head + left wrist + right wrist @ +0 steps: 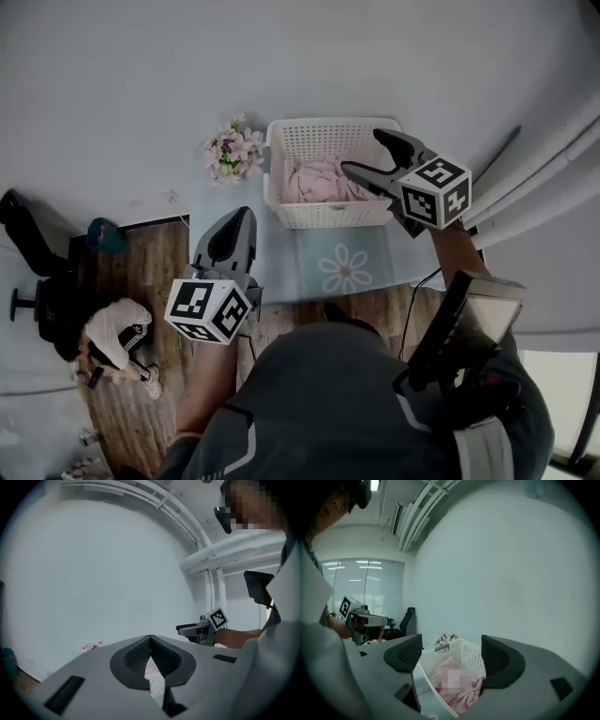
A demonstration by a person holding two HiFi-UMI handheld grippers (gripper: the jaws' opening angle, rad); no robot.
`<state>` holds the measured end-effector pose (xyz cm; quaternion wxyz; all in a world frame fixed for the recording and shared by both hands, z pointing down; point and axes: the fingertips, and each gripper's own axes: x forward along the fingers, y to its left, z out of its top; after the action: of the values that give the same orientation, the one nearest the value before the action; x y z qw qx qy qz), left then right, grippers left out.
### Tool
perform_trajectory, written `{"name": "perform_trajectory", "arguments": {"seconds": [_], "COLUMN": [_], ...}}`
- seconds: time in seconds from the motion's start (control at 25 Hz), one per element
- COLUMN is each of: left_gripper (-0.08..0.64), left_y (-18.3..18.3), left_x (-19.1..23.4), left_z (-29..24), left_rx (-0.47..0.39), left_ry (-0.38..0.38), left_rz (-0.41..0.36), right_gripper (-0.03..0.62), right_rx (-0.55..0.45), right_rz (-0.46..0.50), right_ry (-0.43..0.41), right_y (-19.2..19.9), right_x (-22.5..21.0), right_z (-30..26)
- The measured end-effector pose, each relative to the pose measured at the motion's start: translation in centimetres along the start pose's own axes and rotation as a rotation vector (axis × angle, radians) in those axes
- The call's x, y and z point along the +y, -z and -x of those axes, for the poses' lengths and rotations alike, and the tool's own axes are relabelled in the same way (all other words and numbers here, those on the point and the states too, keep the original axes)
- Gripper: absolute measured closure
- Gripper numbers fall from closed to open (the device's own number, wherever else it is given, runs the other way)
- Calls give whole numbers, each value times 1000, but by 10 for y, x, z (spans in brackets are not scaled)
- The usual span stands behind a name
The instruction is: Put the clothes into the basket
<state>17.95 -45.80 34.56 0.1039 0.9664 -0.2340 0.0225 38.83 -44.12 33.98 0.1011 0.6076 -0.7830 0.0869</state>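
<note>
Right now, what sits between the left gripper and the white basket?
Nothing. In the head view, only bare pale tabletop separates the left gripper from the basket holding the pink clothes.

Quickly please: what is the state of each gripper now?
Left gripper: shut, holding nothing.
Right gripper: open, empty, pointing at the basket with the pink clothes.

A perforated white plastic basket (328,178) holds soft, crumpled pink cloth (323,180); the floor (141,272) looks wooden.
</note>
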Motion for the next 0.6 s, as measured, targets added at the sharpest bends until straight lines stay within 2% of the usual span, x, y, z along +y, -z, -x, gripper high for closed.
{"name": "perform_trajectory", "arguments": {"seconds": [0.16, 0.4, 0.48, 0.6], "left_gripper": [557, 557, 557, 557], "left_y": [-2, -10, -11, -13], "left_x": [-5, -18, -20, -24], "left_z": [-8, -13, -13, -13], "left_rx": [11, -5, -4, -19], "left_ry": [44, 109, 117, 123], "left_rz": [5, -35, -41, -30], "right_gripper": [189, 199, 237, 329], "right_rx": [-65, -142, -167, -188], "right_rz": [-60, -117, -125, -132], "right_ry": [73, 163, 195, 229], "right_y": [-14, -21, -22, -22], "right_x": [12, 28, 34, 43], "right_z": [24, 57, 66, 79]}}
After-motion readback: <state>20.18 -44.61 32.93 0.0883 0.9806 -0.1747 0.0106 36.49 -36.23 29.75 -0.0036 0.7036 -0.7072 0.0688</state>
